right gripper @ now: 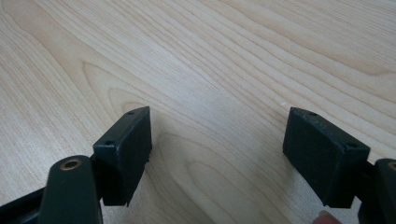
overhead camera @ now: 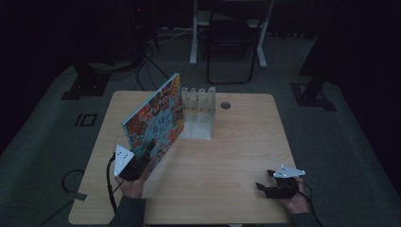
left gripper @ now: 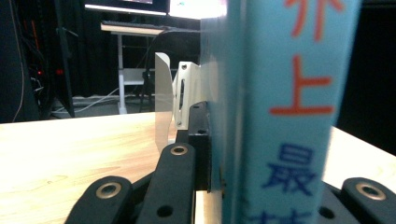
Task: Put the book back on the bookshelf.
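Observation:
A large picture book [overhead camera: 156, 116] with a colourful cover stands on its edge on the wooden table [overhead camera: 227, 156], leaning and running from front left toward the back. My left gripper [overhead camera: 144, 163] is shut on its near lower corner. In the left gripper view the book's teal spine [left gripper: 280, 116] with red and blue characters sits between the black jaws of the left gripper [left gripper: 271, 154], one pad pressed flat against the cover. My right gripper [overhead camera: 265, 186] rests near the table's front right, open. Its two pads [right gripper: 126, 144] stand wide apart over bare wood, nothing between them.
A white slotted rack [overhead camera: 201, 106] stands at the back middle of the table, just past the book's far end; it also appears as the white rack [left gripper: 184, 93] beyond the jaw. A round cable hole [overhead camera: 225, 105] lies beside it. A folding chair [overhead camera: 231, 42] stands behind the table.

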